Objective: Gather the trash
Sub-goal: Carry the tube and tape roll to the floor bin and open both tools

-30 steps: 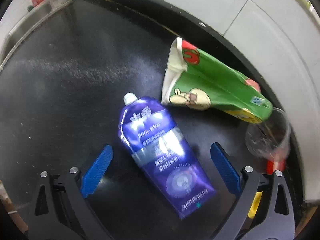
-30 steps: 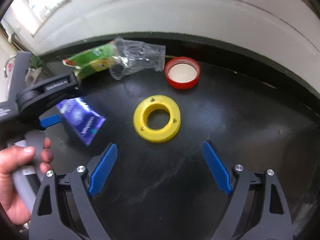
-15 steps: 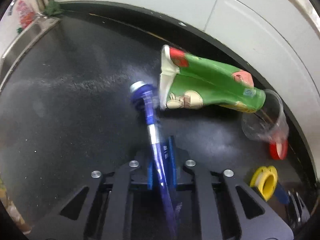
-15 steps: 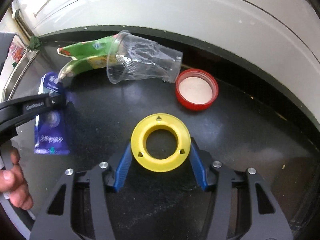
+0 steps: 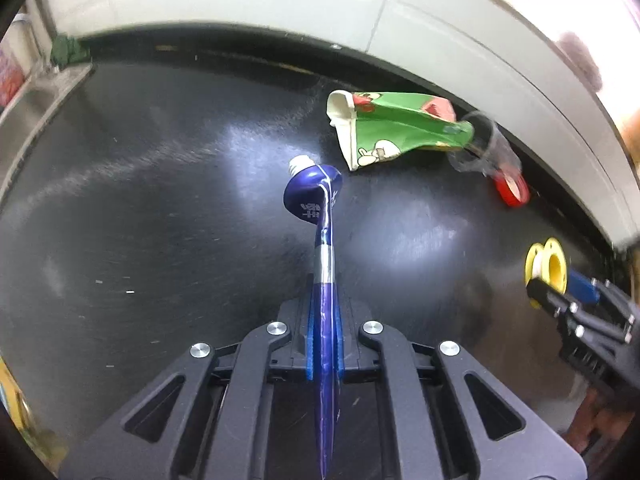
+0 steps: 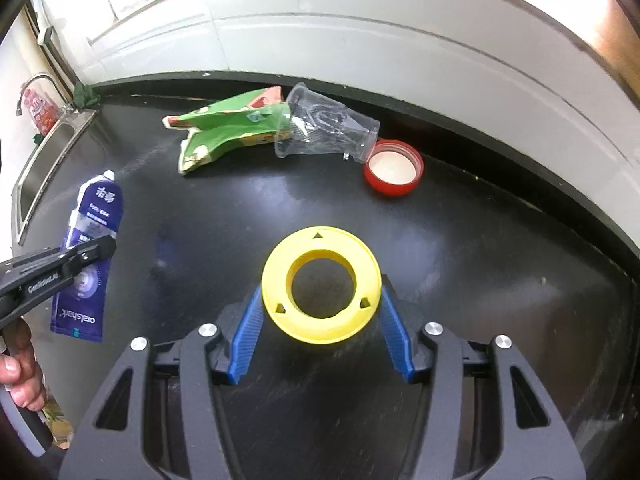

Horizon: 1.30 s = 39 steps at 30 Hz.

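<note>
Counter: black glossy worktop (image 6: 460, 240) under a white tiled wall (image 6: 360, 40), with a steel sink (image 6: 44, 160) at the far left.
Blue tube: flat purple-blue tube (image 5: 325, 280) clamped edge-on between the pads of the left gripper (image 5: 324, 344), whose jaws are pressed all but together on it. Long axis runs away from the gripper toward the far wall, white threaded neck leading and uncapped, crimped tail back past the pads. Seen from the right wrist it hangs clear of the worktop at the left, neck up and far.
Writing on tube: "oralshark" reads along the tail end in the right wrist view; white Chinese characters sit near the neck, too small to read.
Yellow ring: flat yellow ring (image 6: 320, 284) with an open centre and small triangle marks, gripped across its width by the blue pads of the right gripper (image 6: 320, 312), jaws about half apart. From the left wrist it shows as a spool with two flanges, at the right.
Green carton: crushed green carton (image 6: 228, 132) with cartoon print, lying far centre, long axis left to right, torn white end to the left.
Cup: clear plastic cup (image 6: 328, 128) on its side, mouth over the carton's right end.
Red lid: red lid (image 6: 394, 168), inside up, just right of the cup's base.
Hand: fingers (image 6: 20, 376) wrap the left gripper's handle at the near left.
</note>
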Tool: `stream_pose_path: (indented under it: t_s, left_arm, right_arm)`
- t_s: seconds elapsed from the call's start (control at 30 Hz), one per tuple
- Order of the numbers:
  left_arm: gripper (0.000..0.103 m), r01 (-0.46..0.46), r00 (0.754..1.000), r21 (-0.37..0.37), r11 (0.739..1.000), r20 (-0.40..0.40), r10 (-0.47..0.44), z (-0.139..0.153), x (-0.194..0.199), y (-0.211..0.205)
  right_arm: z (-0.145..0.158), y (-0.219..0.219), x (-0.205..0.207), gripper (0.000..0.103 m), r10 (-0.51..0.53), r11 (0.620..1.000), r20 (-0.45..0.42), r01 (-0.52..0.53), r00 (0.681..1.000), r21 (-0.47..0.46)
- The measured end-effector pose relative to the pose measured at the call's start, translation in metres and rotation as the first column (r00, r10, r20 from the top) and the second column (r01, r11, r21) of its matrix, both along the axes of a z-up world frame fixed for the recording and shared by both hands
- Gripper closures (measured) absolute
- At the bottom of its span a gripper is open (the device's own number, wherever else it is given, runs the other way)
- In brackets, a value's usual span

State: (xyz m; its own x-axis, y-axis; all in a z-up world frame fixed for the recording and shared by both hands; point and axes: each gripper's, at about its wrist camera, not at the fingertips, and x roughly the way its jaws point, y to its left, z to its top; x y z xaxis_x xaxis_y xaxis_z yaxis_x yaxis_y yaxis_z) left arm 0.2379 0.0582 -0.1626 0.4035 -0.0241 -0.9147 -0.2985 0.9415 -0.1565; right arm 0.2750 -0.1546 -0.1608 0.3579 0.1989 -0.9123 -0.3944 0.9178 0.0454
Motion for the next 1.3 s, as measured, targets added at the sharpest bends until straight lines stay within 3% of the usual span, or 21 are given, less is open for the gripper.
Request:
stream_pose_path:
  t_s: [0.13,0.3,0.67,0.87,1.13,1.3]
  left_arm:
    - [0.096,0.059,0.998,0.051,0.997,0.033,-0.061,0.018,-0.025,0.004]
    - [0.097,0.104,0.993,0.063,0.993,0.051,-0.108,0.026,-0.055,0.008]
    - [0.096,0.138,0.989,0.063,0.988,0.051,-0.141,0.028,-0.083,0.028]
    - [0.096,0.105,0.991,0.086,0.991,0.079,-0.112,0.039,-0.101,0.053]
    - [0.096,-0.055,0.989,0.164,0.985,0.146,0.031,0.063,-0.172,0.133]
    - [0.096,-0.183,0.977,0.218,0.959,0.150,0.152,0.064,-0.246,0.189]
  right_arm:
    - [0.015,-0.002,-0.021,0.049,-0.011,1.000,0.025,0.011,1.000,-0.001]
    - [0.031,-0.003,-0.050,0.049,-0.037,0.999,0.045,0.037,0.998,0.008]
    - [0.046,0.019,-0.083,0.049,-0.049,0.999,0.073,0.050,0.996,-0.001]
    - [0.057,0.048,-0.088,0.049,-0.020,1.000,0.093,0.018,0.995,0.020]
    - [0.073,0.159,-0.106,0.048,0.168,0.981,0.125,-0.179,0.978,0.077]
    - [0.069,0.262,-0.142,0.048,0.363,0.920,0.106,-0.374,0.926,0.116]
